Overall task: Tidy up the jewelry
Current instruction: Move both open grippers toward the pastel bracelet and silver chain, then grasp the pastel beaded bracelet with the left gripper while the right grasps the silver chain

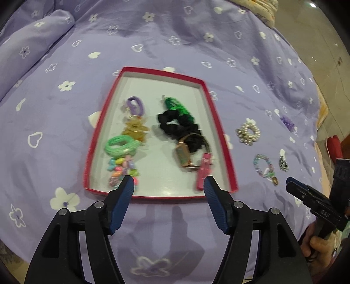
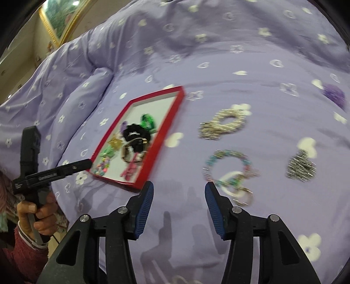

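A red-rimmed tray (image 1: 221,122) lies on the purple bedspread and holds a black scrunchie (image 1: 177,127), green hair ties (image 1: 119,145), a pink clip (image 1: 204,170), a gold star charm (image 1: 134,131) and colourful beads (image 1: 122,167). My left gripper (image 1: 168,185) is open and empty above the tray's near edge. My right gripper (image 2: 179,191) is open and empty above the spread, just left of a beaded bracelet (image 2: 229,168). A pearl scrunchie (image 2: 223,124), a small silver piece (image 2: 300,168) and a purple fluffy piece (image 2: 333,94) lie loose to the right of the tray (image 2: 168,122).
The bedspread (image 1: 175,43) has a raised fold (image 1: 30,48) at the far left. The bed's right edge drops to a tiled floor (image 1: 317,28). A framed picture (image 2: 61,17) hangs on the wall beyond the bed.
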`<state>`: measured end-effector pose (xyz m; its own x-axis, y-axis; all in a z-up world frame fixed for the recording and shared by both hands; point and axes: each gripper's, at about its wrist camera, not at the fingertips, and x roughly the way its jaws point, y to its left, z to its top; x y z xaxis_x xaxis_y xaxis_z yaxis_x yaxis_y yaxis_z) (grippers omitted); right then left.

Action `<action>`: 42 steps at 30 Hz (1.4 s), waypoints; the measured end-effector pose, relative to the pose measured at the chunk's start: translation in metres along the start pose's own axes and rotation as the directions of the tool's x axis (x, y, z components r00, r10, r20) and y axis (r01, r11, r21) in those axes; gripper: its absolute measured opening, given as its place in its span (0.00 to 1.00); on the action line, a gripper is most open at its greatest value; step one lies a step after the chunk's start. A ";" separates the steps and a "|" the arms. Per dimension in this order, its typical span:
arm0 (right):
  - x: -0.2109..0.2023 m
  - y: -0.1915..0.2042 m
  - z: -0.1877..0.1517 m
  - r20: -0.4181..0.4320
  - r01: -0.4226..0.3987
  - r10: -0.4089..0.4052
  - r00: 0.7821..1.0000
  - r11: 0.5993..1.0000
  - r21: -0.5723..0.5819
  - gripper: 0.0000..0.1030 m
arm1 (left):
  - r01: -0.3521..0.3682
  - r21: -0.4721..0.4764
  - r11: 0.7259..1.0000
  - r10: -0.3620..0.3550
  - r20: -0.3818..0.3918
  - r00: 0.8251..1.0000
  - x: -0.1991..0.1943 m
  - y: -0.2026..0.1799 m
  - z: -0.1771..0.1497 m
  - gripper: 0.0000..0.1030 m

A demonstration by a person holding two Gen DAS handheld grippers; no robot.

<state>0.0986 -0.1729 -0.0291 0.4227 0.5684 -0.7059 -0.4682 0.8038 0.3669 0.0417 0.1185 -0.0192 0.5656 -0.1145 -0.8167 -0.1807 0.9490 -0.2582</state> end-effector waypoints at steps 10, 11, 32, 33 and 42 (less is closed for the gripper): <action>-0.036 -0.057 -0.028 0.034 0.095 -0.100 0.994 0.988 0.120 0.51 | 0.072 0.114 0.991 -0.066 -0.053 0.996 0.013 -0.064 -0.012 0.65; -0.039 -0.062 -0.029 0.038 0.102 -0.108 0.993 0.986 0.128 0.51 | 0.076 0.124 0.989 -0.069 -0.059 0.996 0.015 -0.069 -0.013 0.65; -0.045 -0.113 -0.024 0.056 0.197 -0.210 0.976 0.964 0.179 0.51 | 0.100 0.253 0.962 -0.068 -0.134 0.989 0.067 -0.140 0.004 0.65; -0.044 -0.114 -0.022 0.056 0.204 -0.217 0.975 0.963 0.176 0.51 | 0.101 0.257 0.961 -0.067 -0.136 0.988 0.070 -0.143 0.005 0.65; -0.021 -0.118 -0.003 0.035 0.262 -0.268 0.963 0.958 0.116 0.59 | 0.111 0.316 0.942 -0.062 -0.162 0.985 0.106 -0.176 0.019 0.65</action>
<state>0.1429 -0.2803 -0.0592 0.5597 0.3380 -0.7566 -0.2476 0.9395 0.2366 0.1489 -0.0551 -0.0508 0.4375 -0.2190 -0.8721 0.1465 0.9743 -0.1712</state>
